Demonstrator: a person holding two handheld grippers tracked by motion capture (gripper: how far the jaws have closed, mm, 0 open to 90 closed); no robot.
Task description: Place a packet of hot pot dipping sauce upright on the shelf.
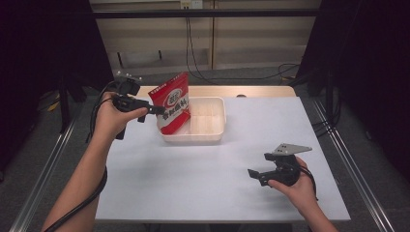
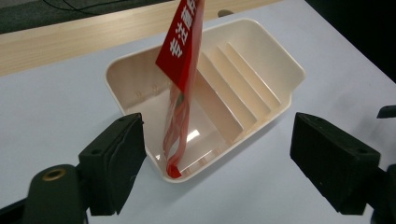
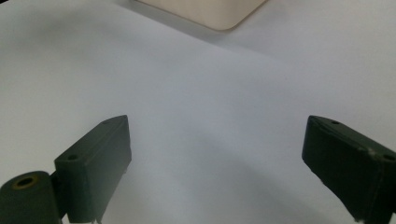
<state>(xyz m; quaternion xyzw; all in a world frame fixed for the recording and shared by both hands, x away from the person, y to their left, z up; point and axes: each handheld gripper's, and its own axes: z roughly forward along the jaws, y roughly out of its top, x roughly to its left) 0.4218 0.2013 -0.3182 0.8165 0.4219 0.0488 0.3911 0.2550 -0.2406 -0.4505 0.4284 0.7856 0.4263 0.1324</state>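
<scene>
Red snack bag (image 1: 171,103) standing on edge inside the cream tray (image 1: 212,136), at the tray's left end, top leaning left and rising well above the rim; lower corner down on the tray floor against the near-left wall (image 2: 173,171), seen in the left gripper view; tray set on the white table (image 1: 193,183) toward the far side, left of centre, with shallow ribs along its floor on the right half and nothing else in it; left gripper (image 1: 153,110) held above the table's far-left part, level with the bag's middle, jaws spread wide; bag's thin edge lying in the gap between the pads, apart from both, so nothing gripped; right gripper (image 1: 252,174) low over the near-right part of the table, well apart from tray and bag, jaws likewise wide open around bare tabletop, only a corner of the tray (image 3: 219,16) at the far edge of its own view; strip of light wood (image 1: 261,91) along the table's far edge; black cables (image 1: 251,76) trailing on the grey floor beyond; tray's near-left wall standing between left gripper and bag's bottom.
</scene>
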